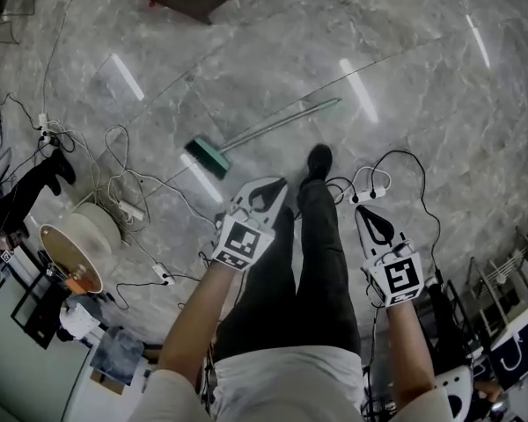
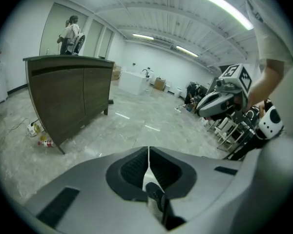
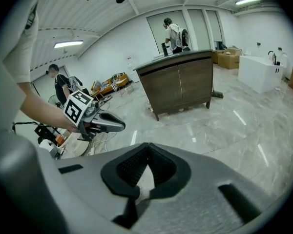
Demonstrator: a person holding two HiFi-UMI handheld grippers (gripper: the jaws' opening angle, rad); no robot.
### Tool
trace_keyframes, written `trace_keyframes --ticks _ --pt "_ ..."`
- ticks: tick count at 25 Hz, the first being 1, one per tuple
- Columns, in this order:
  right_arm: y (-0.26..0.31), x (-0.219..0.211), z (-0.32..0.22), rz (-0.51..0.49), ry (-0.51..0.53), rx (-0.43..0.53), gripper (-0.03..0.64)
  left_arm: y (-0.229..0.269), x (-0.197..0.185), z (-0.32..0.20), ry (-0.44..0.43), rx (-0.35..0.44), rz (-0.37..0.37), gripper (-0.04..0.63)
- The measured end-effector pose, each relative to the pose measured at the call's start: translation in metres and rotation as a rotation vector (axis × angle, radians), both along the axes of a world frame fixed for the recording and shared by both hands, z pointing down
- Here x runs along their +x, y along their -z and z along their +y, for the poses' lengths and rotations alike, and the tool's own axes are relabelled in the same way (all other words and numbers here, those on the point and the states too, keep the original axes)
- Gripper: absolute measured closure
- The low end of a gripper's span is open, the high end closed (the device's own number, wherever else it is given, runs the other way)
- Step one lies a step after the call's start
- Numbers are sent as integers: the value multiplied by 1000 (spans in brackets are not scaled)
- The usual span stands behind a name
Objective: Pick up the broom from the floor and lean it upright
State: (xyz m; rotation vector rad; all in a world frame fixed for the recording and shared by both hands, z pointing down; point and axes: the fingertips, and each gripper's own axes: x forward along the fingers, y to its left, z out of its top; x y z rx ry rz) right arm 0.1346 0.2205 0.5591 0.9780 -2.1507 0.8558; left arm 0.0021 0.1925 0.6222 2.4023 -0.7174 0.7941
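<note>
The broom (image 1: 262,131) lies flat on the grey marble floor, its green head (image 1: 209,156) at the left and its thin handle running up to the right. My left gripper (image 1: 274,188) hangs shut and empty above the floor, just below and to the right of the broom head. My right gripper (image 1: 363,211) is also shut and empty, farther right over a white cable. In the left gripper view the left gripper (image 2: 148,153) has its jaws together, with the right gripper (image 2: 219,101) beside it. The right gripper view shows the right gripper (image 3: 147,148) with jaws together too, and the left gripper (image 3: 98,123) alongside.
The person's dark-trousered leg and black shoe (image 1: 318,161) stand between the grippers, close to the broom handle. Cables and a power strip (image 1: 128,207) sprawl at the left beside a cable spool (image 1: 86,236). A dark wooden cabinet (image 2: 68,94) stands farther off, with people behind it.
</note>
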Motion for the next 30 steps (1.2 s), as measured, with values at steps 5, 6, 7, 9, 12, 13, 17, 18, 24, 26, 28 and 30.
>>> trace_keyframes --ticks 5,6,7,9,12,13,17,18,24,26,28,30 --pt "-78 10 -13 -25 -26 -18 616 -86 2 -2 -5 -32 -28 584" --pt "-94 12 -15 -29 -28 -18 617 -103 2 -3 -4 -36 -29 584" --pt "-111 15 -18 -32 -28 -19 617 -121 3 -3 -2 -41 -31 584" --pt "-143 20 -22 -33 -21 -20 617 -157 3 -1 1 -57 -41 584" --pt "-188 24 -26 -33 -11 -21 617 -207 2 2 -8 -70 -57 584" --pt "-203 24 -27 -35 -8 -22 617 -225 1 4 -11 -75 -68 584" --pt "-260 21 -28 -51 15 -27 617 -294 -3 4 -15 -91 -103 583" --pt "-274 19 -28 -57 22 -29 617 -312 -4 4 -13 -96 -109 583" --pt "-349 15 -22 -77 26 -47 617 -402 -6 9 -2 -123 -133 583" --pt "-370 17 -22 -81 16 -51 617 -427 -5 12 -9 -131 -138 583" --pt "-389 19 -22 -87 9 -51 617 -452 -3 13 -17 -135 -147 583" --pt "-409 22 -23 -89 8 -54 617 -476 -1 14 -25 -136 -160 583"
